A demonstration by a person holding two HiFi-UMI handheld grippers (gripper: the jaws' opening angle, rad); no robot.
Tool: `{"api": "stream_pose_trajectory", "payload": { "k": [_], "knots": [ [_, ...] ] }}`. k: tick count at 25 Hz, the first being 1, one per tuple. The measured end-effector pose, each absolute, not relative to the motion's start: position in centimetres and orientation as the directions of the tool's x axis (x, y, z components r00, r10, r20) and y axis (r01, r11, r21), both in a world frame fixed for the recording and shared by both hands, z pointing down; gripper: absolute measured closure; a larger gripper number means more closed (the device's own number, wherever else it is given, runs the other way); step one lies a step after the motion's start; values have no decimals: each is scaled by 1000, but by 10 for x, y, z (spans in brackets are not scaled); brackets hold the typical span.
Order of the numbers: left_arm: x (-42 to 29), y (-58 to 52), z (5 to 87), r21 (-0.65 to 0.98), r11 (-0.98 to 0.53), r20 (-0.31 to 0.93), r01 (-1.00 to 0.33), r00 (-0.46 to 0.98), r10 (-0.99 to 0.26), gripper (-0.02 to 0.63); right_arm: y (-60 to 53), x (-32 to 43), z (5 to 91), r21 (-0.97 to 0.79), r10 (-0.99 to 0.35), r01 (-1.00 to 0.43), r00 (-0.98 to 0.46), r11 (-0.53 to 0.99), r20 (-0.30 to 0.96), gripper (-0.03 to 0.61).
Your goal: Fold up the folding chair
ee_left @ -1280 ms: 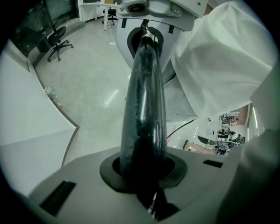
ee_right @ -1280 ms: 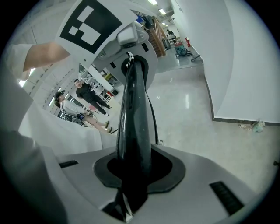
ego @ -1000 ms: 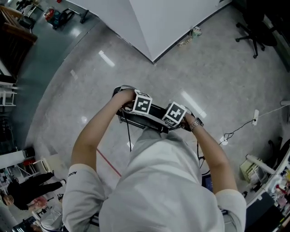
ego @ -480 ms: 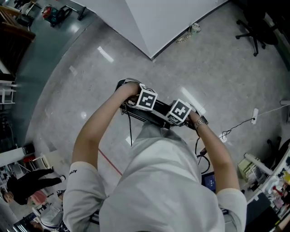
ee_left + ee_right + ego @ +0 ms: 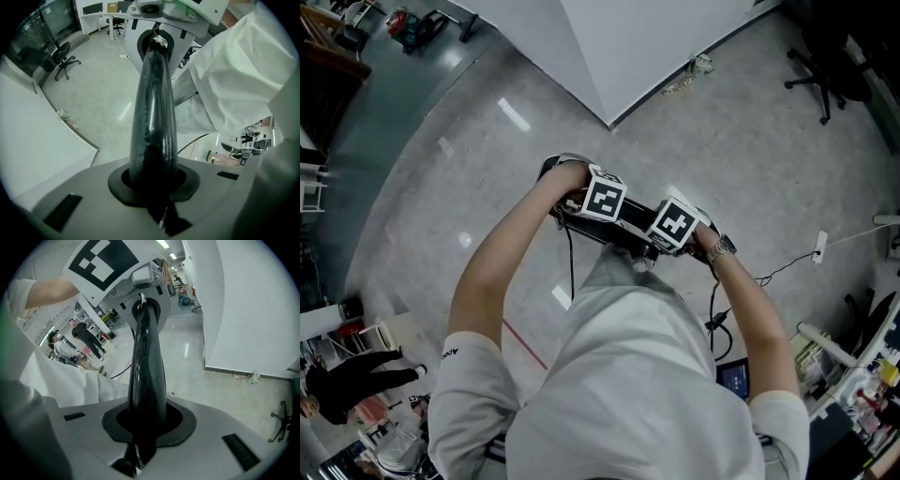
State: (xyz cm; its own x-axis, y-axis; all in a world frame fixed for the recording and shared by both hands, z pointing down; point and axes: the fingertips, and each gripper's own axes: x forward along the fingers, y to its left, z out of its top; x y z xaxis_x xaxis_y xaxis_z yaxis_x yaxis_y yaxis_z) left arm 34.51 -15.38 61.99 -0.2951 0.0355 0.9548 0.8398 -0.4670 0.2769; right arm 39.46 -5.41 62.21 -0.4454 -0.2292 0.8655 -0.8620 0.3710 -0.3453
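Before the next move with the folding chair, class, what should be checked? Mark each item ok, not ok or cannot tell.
1. Left gripper shut on the black bar: ok.
2. Right gripper shut on the same bar: ok.
3. Grippers set apart along the bar, facing each other: ok.
4. Folding chair folded fully flat: cannot tell; the person hides most of it.
5. Loose cable well away from the feet: cannot tell; the feet are hidden.

Glossy blk chair tube, polished floor
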Motion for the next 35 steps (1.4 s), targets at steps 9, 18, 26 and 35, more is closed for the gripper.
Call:
{"api": "stream_pose_trajectory", "payload": {
  "k": [9,18,26,35],
  "knots": [
    [370,-176,620,241,-509,970,826,-226,92,558,-79,426,613,-281,-176,-867,-378,411,909,518],
    [389,-189,634,264,-529,965,807,-225,137,558,-100,452,619,-277,-104,-840,-363,466,926,518],
    [414,-211,632,268,-573,963,775,-202,177,557,-131,487,615,-265,-46,-782,-351,563,935,518],
    [442,-250,631,227,-652,974,724,-152,170,557,-176,525,616,-263,6,-720,-338,642,941,518]
  ]
}}
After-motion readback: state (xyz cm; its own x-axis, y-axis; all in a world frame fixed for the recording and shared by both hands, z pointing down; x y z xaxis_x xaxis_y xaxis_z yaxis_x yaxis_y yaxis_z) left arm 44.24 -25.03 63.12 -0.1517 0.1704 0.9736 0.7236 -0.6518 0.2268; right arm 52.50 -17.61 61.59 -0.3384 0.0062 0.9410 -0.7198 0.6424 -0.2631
